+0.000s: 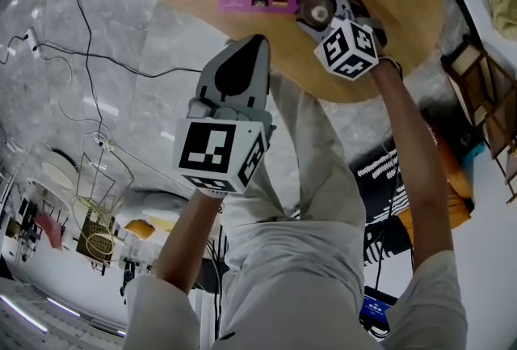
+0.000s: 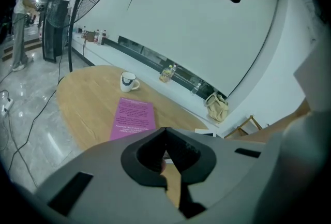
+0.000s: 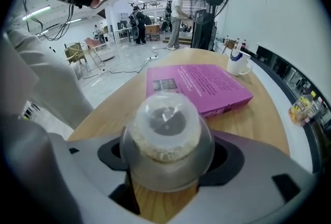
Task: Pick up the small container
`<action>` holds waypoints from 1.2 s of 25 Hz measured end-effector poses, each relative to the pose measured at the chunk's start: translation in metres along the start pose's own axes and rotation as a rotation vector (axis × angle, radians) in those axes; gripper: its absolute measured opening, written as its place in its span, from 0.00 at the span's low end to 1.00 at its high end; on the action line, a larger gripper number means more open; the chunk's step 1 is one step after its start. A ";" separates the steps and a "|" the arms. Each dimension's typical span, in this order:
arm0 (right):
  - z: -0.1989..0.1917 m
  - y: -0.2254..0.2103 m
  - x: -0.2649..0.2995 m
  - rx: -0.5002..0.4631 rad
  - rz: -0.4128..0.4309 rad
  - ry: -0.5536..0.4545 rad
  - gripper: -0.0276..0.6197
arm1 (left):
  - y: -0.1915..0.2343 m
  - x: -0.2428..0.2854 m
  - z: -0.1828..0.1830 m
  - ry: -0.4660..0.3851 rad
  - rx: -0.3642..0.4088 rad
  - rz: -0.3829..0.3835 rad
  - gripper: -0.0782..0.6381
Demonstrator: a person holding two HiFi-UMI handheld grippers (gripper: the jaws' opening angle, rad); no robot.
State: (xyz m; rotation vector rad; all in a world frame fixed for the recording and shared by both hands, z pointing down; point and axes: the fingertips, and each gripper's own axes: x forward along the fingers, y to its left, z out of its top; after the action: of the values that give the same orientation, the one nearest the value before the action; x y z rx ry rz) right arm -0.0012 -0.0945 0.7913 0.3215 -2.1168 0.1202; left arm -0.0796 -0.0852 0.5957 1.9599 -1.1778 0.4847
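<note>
The round bench (image 3: 261,124) is pale wood, fine-grained, with a soft satin sheen. The flat pink book (image 3: 199,86) has a smooth, matt card cover. The small clear plastic container (image 3: 166,130) is glossy, its domed lid catching the light over something pale and crumbly. The fingers (image 3: 253,176) of the right gripper (image 3: 168,148) and those of the left gripper (image 2: 165,135) are matt grey plastic lined in black. The grey stone floor (image 1: 153,41) is polished and shiny.

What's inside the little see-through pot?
Through the clear lid of the small container you see something pale and crumbly, darker in the middle. I can't tell what it is. The bottom is hidden under the lid.
</note>
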 end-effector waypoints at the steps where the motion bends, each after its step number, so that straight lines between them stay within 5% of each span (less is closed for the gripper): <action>1: 0.000 0.003 0.000 0.015 -0.001 0.004 0.57 | 0.001 -0.002 0.001 0.002 -0.006 0.006 0.13; 17: 0.014 -0.004 -0.062 0.220 -0.040 0.016 0.57 | -0.030 -0.062 0.053 -0.009 0.014 0.049 0.13; 30: 0.083 -0.008 -0.174 0.282 -0.118 -0.112 0.57 | -0.086 -0.132 0.103 -0.093 0.048 0.053 0.13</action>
State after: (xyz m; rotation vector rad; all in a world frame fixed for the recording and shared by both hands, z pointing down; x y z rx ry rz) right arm 0.0217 -0.0882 0.6000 0.6321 -2.1861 0.3405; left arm -0.0785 -0.0683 0.4079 2.0149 -1.2904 0.4565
